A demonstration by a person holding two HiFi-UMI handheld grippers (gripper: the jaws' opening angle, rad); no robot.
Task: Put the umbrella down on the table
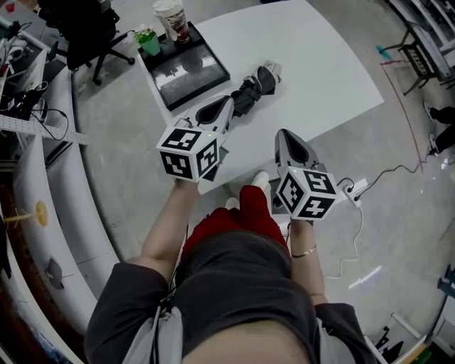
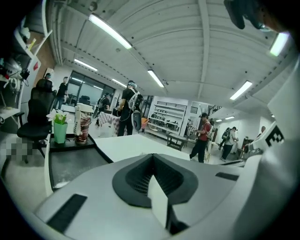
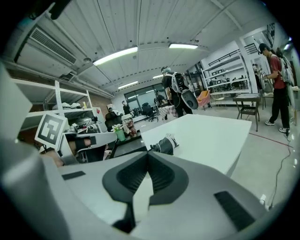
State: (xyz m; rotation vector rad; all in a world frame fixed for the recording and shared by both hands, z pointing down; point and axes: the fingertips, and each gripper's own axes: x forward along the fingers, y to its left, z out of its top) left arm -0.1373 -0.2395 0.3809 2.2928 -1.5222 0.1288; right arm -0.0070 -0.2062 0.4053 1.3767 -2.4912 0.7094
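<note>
A folded dark umbrella (image 1: 256,84) with a pale strap lies on the white table (image 1: 313,64), near its front edge. The right gripper view also shows the umbrella (image 3: 165,144), just past the jaws. My left gripper (image 1: 225,105) hovers over the table's front edge, a little to the near left of the umbrella, apart from it. Its jaws are shut with nothing between them (image 2: 152,157). My right gripper (image 1: 286,136) hangs off the table's front edge, nearer to me than the umbrella. It is shut and empty too (image 3: 147,154).
A black tray (image 1: 186,67) sits at the table's left end with a green cup (image 1: 149,43) and a paper cup (image 1: 170,18). A black office chair (image 1: 85,28) stands beyond it. A power strip (image 1: 353,190) and cable lie on the floor at right. People stand far behind.
</note>
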